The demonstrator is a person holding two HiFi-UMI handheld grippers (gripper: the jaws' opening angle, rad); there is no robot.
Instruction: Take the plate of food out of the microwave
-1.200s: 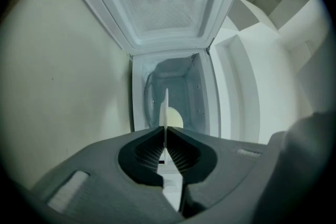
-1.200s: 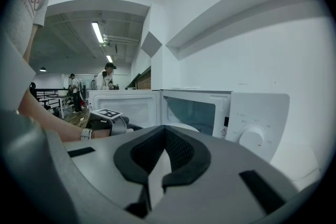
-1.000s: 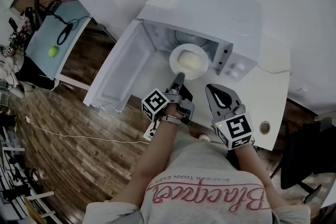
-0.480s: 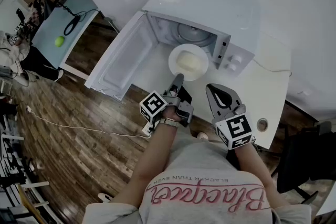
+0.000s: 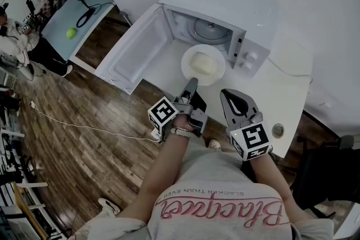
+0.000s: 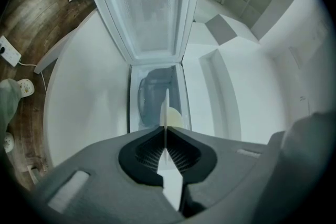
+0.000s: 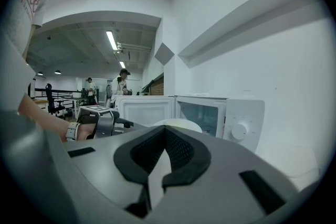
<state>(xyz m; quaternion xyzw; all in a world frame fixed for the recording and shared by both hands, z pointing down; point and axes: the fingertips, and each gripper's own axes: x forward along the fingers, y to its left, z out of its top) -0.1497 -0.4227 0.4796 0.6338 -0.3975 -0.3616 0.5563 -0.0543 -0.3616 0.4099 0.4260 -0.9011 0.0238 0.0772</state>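
Left hand-held gripper (image 5: 192,82) was clamped on the plate (image 5: 188,60) rim; plate was out of the microwave (image 5: 236,14).
Plate with pale food (image 5: 204,65) sat just before the open cavity, over the tabletop (image 5: 281,93); door (image 5: 135,53) stood wide. Right hand-held gripper (image 5: 224,93) was pinched closed on nothing, beside the left.
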